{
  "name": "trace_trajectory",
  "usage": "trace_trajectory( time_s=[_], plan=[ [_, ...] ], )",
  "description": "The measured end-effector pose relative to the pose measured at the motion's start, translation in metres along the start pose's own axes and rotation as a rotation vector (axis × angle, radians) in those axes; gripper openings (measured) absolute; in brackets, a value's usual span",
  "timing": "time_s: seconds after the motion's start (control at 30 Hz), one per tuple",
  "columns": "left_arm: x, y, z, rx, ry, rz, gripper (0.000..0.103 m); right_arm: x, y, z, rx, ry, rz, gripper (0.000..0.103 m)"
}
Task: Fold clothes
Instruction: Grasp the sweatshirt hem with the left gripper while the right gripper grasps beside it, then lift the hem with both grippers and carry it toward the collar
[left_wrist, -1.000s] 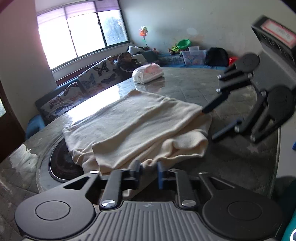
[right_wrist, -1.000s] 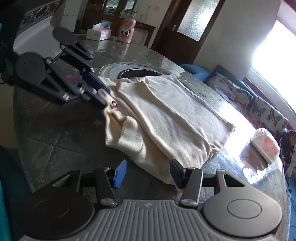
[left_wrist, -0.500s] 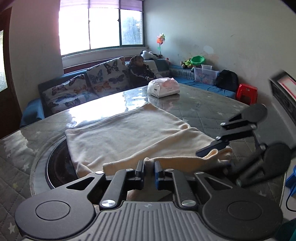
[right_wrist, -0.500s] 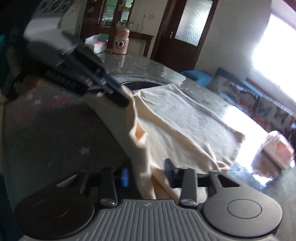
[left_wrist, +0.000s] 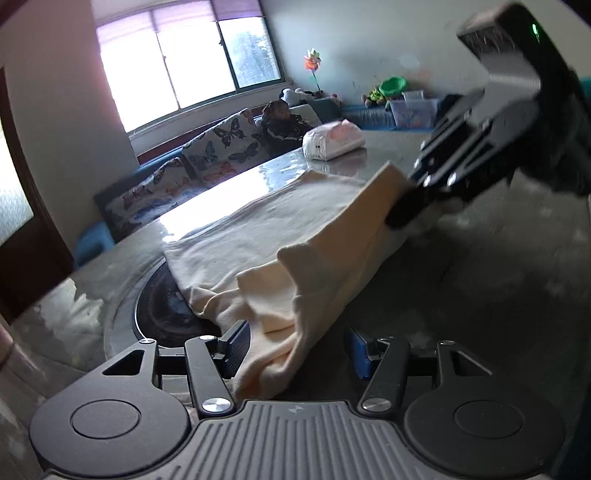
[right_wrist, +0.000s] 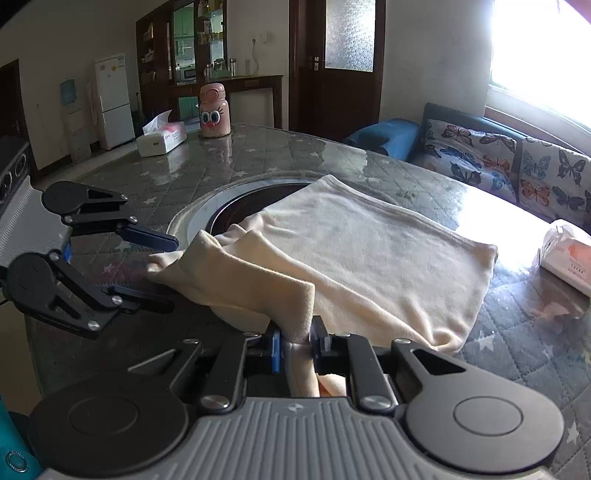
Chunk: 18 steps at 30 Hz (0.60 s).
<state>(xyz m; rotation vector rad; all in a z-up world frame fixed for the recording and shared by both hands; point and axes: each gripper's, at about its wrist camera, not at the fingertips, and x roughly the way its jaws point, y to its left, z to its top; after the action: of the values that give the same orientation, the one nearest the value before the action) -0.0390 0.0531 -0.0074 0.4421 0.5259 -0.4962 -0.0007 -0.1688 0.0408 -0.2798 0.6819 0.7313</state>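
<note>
Since the prior frame, left gripper has spread its fingers apart, releasing the cream garment. Right gripper is clamped on a raised fold (near edge); the remainder lies on the table.

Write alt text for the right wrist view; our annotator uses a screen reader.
The right gripper is shut on a raised edge of a cream garment spread on a quilted table. At left, the left gripper stands open around the garment's other corner.
</note>
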Motion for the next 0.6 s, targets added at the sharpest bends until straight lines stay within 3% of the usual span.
trace_trajectory(
  time_s=[0.03,0.07,0.2,0.6],
  plan=[
    [0.004,0.001,-0.001,0.003,0.010,-0.005,0.047,0.000,0.000,0.000,0.000,-0.002,-0.005,0.013],
    [0.007,0.003,-0.002,0.005,0.017,-0.011,0.031,0.000,0.001,-0.001,0.001,-0.003,-0.010,0.011],
    [0.006,0.009,-0.004,-0.019,0.013,-0.033,0.012,-0.003,0.007,-0.006,-0.001,-0.020,-0.022,0.010],
    [-0.053,-0.002,0.003,-0.050,-0.029,-0.090,0.009,-0.061,0.036,-0.015,-0.073,-0.059,0.011,0.009]
  ],
)
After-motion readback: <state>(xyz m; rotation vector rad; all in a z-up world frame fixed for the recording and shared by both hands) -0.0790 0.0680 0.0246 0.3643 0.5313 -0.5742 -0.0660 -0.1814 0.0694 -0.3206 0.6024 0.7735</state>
